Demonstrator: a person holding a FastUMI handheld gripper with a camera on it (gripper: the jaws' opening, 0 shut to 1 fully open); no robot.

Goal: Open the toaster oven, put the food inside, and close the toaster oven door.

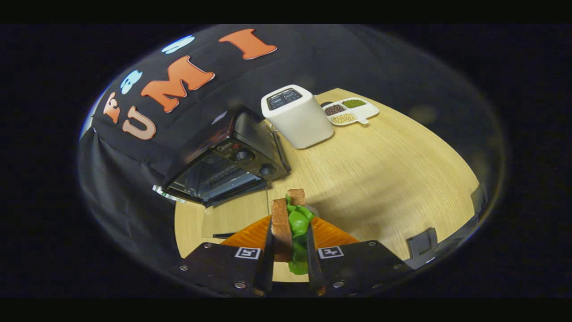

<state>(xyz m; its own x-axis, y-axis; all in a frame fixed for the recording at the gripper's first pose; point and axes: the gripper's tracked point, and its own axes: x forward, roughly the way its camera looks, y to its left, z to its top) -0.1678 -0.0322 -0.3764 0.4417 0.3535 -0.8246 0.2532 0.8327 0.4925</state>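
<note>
My gripper (289,227) is shut on a sandwich (281,223), two brown bread slices with green lettuce (300,221) between them. The sandwich stands on edge, pressed from both sides by the fingers. The black toaster oven (223,152) stands beyond the fingers, up and to the left at the back of the wooden table (380,179). Its glass door (214,181), with a silver handle (163,193), looks lowered toward me, with rack bars showing through the glass. Two knobs (244,155) sit beside the door.
An orange ridged tray (333,235) lies under the fingers. A white pop-up toaster (298,118) stands right of the oven. A white divided dish of beans (351,112) sits behind it. A dark clamp (422,241) sits on the table's right edge.
</note>
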